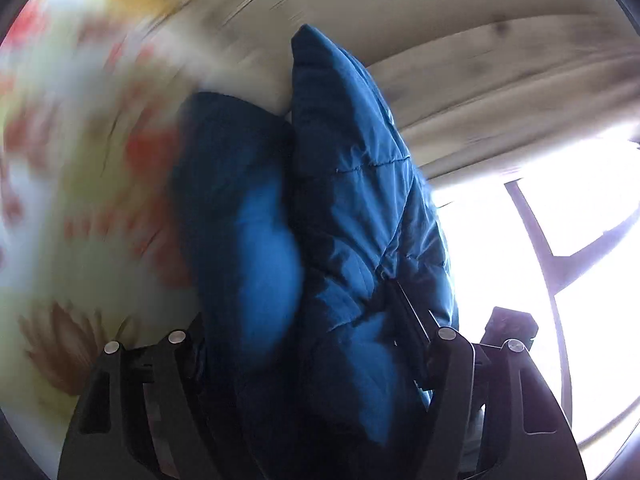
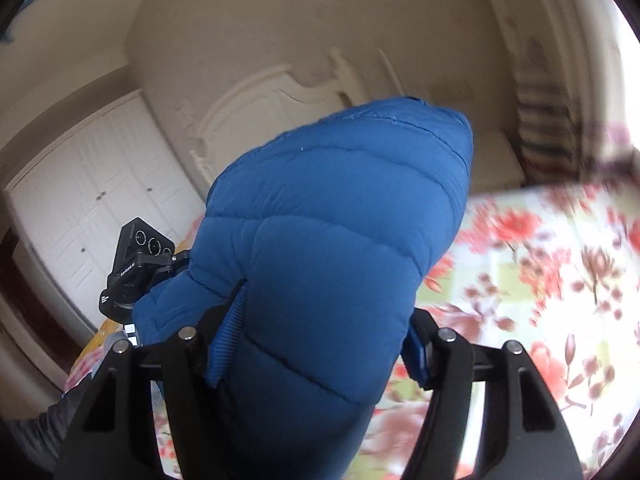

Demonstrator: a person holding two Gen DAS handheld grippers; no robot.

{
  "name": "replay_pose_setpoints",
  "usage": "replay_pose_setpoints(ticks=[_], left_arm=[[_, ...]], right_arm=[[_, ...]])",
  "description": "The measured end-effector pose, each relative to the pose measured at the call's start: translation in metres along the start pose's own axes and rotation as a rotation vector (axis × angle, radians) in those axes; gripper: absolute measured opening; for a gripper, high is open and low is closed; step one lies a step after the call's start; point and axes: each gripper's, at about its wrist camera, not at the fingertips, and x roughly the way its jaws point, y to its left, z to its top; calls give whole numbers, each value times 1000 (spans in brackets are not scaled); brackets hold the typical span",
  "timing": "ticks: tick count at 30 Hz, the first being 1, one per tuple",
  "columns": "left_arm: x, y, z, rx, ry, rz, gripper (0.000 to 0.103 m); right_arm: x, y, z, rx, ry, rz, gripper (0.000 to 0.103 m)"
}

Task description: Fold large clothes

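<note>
Your left tool [image 1: 304, 360] is clamped on the blue puffer jacket [image 1: 352, 208]. The padded cloth fills the whole gap between its two fingers and rises straight ahead of the camera in two thick folds pressed side by side. The left-hand fold is blurred, the right-hand fold is sharp enough to show its quilting seams. One finger [image 1: 408, 320] presses into the right-hand fold from the side. To the left of the jacket you see the floral bedspread [image 1: 68, 184], smeared by motion; to the right, a bright window [image 1: 560, 208] under a pale curtain [image 1: 500, 92].

Your right tool [image 2: 320, 344] is also closed on the jacket [image 2: 332, 232]. Here a single rounded, quilted bulge stands up from between the fingers and blocks most of the middle of the view. The ribbed blue pad of one finger [image 2: 228, 340] bites into the cloth on the left side of the bulge, and the other finger's blue pad [image 2: 416, 356] shows at its right edge, touching it. The jacket is held up above the bedspread [image 2: 532, 280], which spreads out to the right and below. Just left of the bulge, the other tool [image 2: 136, 272] sits near, with jacket cloth running to it. Behind are a white headboard [image 2: 260, 108] and white wardrobe doors [image 2: 92, 204].
</note>
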Motion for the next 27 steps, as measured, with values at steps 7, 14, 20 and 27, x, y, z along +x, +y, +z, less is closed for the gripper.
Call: replay_pose_setpoints(ticks=[7,14,20,27], left_arm=[[0,-10,-12,82,-57,62,80],[-91,-45,-42,208,-411,163,93],[-146,-62,-72,256,-566,318,93],[-211,-123,-114,463,-598,580,99]], right_arm=[[31,-71,-35,193,122,-49,95],[4,27,-17,-136,-36,-270,96],[87,129,-22,-417,58,-309,96],[134,169,-98,-778,179,-483,98]])
